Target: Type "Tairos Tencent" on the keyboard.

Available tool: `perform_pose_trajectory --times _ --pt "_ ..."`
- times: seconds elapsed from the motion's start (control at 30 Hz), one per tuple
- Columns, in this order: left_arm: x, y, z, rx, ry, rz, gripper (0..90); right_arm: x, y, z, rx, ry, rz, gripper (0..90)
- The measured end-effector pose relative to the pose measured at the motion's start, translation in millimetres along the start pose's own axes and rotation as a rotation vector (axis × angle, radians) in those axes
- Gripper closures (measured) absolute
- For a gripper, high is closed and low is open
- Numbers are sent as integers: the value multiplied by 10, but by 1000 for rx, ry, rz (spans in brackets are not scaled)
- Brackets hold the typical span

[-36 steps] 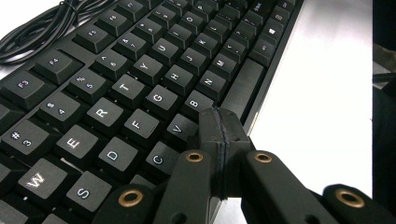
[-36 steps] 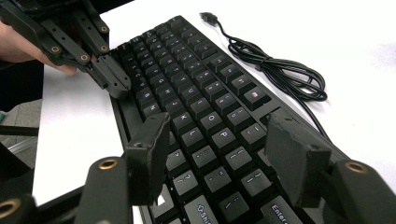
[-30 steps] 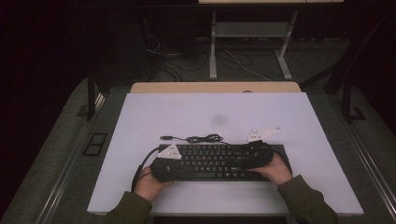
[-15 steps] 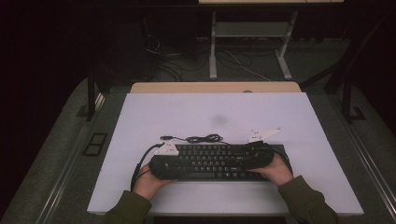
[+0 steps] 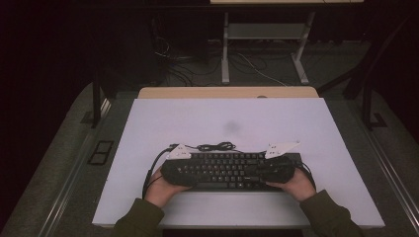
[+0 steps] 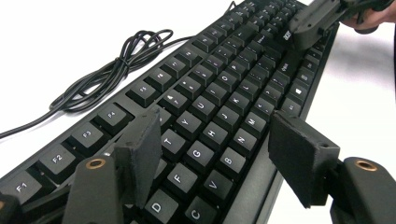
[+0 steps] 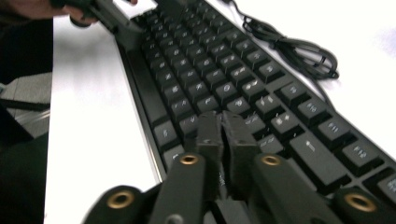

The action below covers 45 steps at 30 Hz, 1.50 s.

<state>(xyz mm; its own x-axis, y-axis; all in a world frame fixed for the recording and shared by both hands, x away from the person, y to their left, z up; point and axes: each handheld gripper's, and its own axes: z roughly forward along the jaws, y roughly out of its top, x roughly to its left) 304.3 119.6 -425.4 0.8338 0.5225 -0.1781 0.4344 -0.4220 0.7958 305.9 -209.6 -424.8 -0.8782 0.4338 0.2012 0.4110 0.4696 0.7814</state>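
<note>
Two grippers hover over the stiff, fairly light black plastic keyboard [image 5: 230, 169], best pinched at its edges: left gripper [image 6: 219, 163] spread, just been opening, right gripper [image 7: 223, 140] pressed together empty.

Olive-green sleeves [image 5: 141, 219]; black jaws with foam pads [image 6: 299, 156] and brass-ringed screw holes [image 7: 188, 159].

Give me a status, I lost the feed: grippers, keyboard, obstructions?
Left gripper open over keyboard, jaws just been opening, nothing gripped. Right gripper shut, empty, over keys. Cable bundled behind keyboard, clear.
</note>
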Motion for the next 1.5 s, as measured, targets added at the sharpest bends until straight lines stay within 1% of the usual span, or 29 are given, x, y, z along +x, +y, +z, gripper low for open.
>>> perform_pose_trajectory --times 0.27,0.53,0.6,0.7,0.77,0.97,1.0,1.07,1.17,1.27,1.33,1.37,1.43,1.5 --pt "28 42 55 -11 10 -10 309 -20 -65 26 58 0 -19 895" --pt "57 66 85 -21 22 -17 296 -36 -94 71 96 -6 -37 895" --pt "64 71 89 -18 25 -14 295 -41 -97 72 98 2 -36 895" --pt "67 75 98 -20 29 -14 295 -50 -102 79 111 -5 -42 895" --pt "73 77 101 -20 32 -13 295 -59 -109 80 108 3 -38 896" --pt "104 82 117 -22 46 -18 312 -60 -107 82 109 4 -40 895" --pt "106 82 118 -25 51 -24 324 -60 -107 82 109 4 -40 895" --pt "116 86 122 -29 60 -25 362 -61 -108 83 109 4 -38 896" --pt "124 96 120 -27 68 -18 444 -61 -108 83 109 5 -39 895" --pt "124 97 125 -26 73 -13 553 -59 -107 83 110 4 -41 896" --pt "125 95 129 -11 78 0 643 -58 -107 83 110 4 -43 896" --pt "120 92 137 -8 76 -1 683 -57 -107 83 110 4 -44 896" --pt "123 91 140 10 79 16 754 -56 -107 83 111 4 -44 896" --pt "122 86 148 17 76 16 824 -55 -107 84 111 4 -45 896"
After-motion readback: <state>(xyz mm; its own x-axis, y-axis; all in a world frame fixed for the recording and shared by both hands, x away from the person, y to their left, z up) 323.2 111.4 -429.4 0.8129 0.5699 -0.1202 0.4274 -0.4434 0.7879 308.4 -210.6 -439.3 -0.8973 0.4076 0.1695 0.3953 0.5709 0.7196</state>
